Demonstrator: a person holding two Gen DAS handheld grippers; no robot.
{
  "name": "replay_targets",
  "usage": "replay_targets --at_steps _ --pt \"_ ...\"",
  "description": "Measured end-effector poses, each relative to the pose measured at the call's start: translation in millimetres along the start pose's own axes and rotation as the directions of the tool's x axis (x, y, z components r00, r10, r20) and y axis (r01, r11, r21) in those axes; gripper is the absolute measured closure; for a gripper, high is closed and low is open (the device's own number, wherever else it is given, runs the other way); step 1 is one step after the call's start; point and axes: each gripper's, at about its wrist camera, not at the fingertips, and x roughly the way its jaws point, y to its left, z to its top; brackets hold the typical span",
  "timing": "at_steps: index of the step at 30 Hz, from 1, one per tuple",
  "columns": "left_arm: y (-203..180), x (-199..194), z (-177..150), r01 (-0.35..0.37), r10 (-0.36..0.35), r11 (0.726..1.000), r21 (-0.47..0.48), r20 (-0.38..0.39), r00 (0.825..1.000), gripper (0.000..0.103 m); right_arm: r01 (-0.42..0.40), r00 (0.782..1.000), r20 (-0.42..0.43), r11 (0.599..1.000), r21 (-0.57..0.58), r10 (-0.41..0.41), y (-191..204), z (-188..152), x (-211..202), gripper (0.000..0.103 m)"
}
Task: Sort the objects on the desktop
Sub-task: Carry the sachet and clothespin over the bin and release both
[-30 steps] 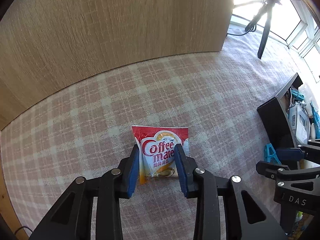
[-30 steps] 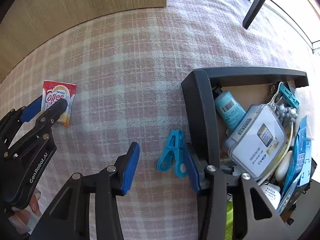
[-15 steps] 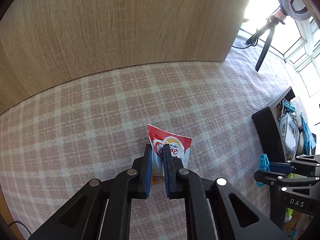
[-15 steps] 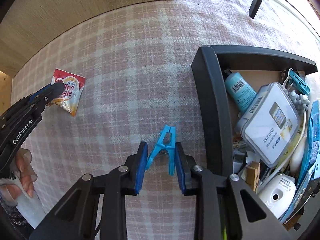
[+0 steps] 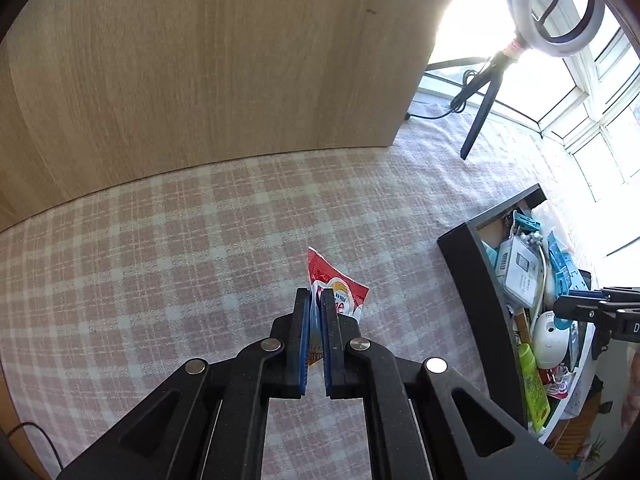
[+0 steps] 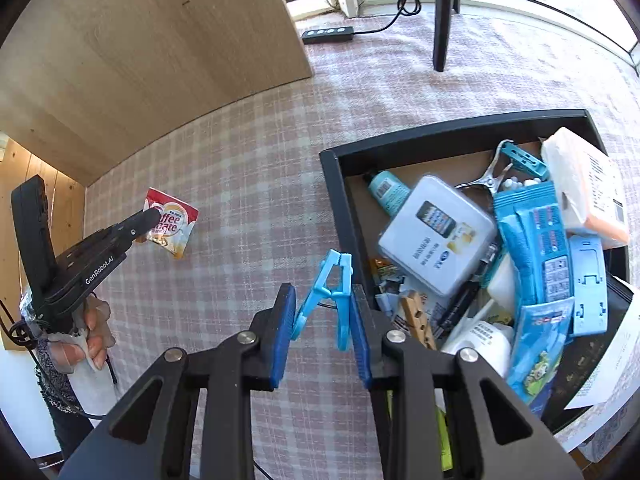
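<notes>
Both grippers have closed and lifted: left gripper (image 5: 315, 300) pinches the sachet (image 5: 342, 294) clear of the tabletop (image 5: 160, 260), right gripper (image 6: 322, 312) clamps the blue clip (image 6: 330, 286) beside the tray (image 6: 340, 184). Sachet's light, floppy, best pinched at its edge. "Coffee mate" reads; "GenRobot.AI" on the left gripper.

My red Coffee-mate sachet (image 5: 340, 294) hangs crumpled, pinched edge-on at twelve o'clock; my blue clothespin (image 6: 328, 294) points twelve o'clock, legs squeezed.
</notes>
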Motion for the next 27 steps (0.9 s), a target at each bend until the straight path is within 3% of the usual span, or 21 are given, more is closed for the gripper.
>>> replay_targets --at_steps 4,8,13,19,24,26,27 --pt "-47.0 -17.0 0.2 0.058 -0.059 0.996 0.064 0.017 0.998 0.099 0.018 0.999 0.041 1.000 0.025 -0.019 -68.4 22.7 -19.0 0.077" --pt "-102.0 -23.8 5.5 0.141 -0.143 0.981 0.132 0.000 0.990 0.099 0.058 0.996 0.061 0.997 0.059 -0.061 -112.4 17.2 -39.4 0.076" --pt "-170.8 -10.0 5.0 0.182 -0.178 0.955 0.233 -0.040 0.983 0.099 0.092 0.993 0.068 0.990 0.104 -0.099 -163.8 11.7 -62.0 0.076" --pt "-229.6 5.6 -10.6 0.137 -0.122 0.920 0.369 -0.062 0.991 0.099 0.101 0.991 0.070 0.984 0.149 -0.113 -204.0 2.5 -68.2 0.076" --pt "-254.8 17.4 -18.5 0.107 -0.083 0.898 0.427 -0.074 0.994 0.098 0.088 0.992 0.075 0.981 0.174 -0.103 -222.6 -2.5 -71.8 0.076" --pt "-262.3 22.8 -21.5 0.123 -0.085 0.884 0.450 -0.104 0.991 0.095 0.088 0.992 0.077 0.979 0.181 -0.103 -227.4 -3.4 -73.5 0.076" --pt "-263.5 24.0 -22.4 0.118 -0.077 0.886 0.448 -0.108 0.991 0.083 0.089 0.991 0.077 0.979 0.186 -0.105 -229.5 -3.2 -73.2 0.076"
